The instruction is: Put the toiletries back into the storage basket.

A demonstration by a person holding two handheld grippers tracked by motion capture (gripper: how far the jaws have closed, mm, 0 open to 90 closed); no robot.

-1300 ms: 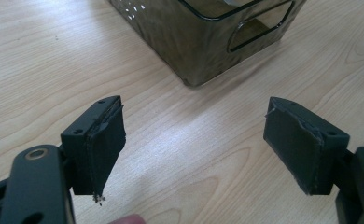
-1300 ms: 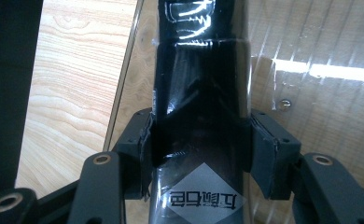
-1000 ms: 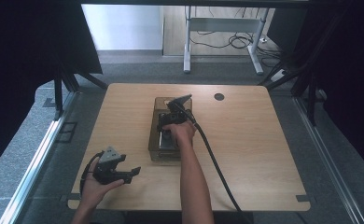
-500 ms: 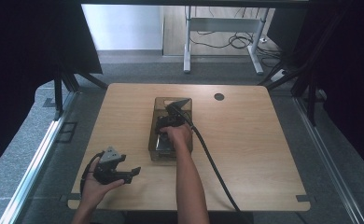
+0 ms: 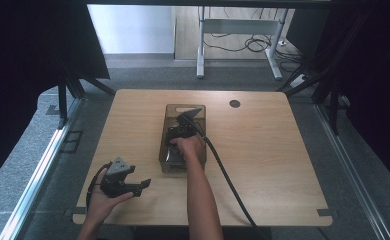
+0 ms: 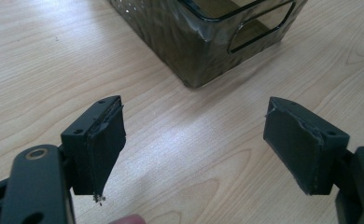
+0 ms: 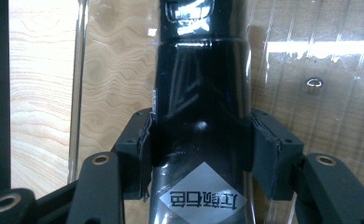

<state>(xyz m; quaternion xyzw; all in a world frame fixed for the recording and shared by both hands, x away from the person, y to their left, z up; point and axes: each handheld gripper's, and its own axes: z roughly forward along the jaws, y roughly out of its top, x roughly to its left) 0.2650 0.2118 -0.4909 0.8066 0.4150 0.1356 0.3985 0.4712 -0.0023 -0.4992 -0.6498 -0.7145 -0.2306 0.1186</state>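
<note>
Our right tongs (image 7: 199, 140) are down inside the smoky clear bin (image 5: 169, 150) in the middle of the worktop (image 5: 283, 150), and both pads are pressed against the sides of a glossy black bottle (image 7: 201, 93) that lies in the bin. In the right gripper view the bottle runs straight away from us, with a silver diamond label just below the pads and its narrower shoulder and cap farther off, toward the bin's far end. Our left tongs (image 6: 194, 149) rest low over bare wood near the front left corner, jaws wide apart with nothing between them, and the bin's near corner stands just ahead of them.

We judge the step in hand to be lifting the bottle out of the bin. To do it well, we keep the squeeze firm and even, because the surface looks slick and rounded and could slip or roll between the pads. We should raise it straight up and keep it level until it clears the rim, since the bin's walls stand close on either side and a snag could drag the light bin along. If the bin starts to shift, our left tongs are near enough to steady its corner.
</note>
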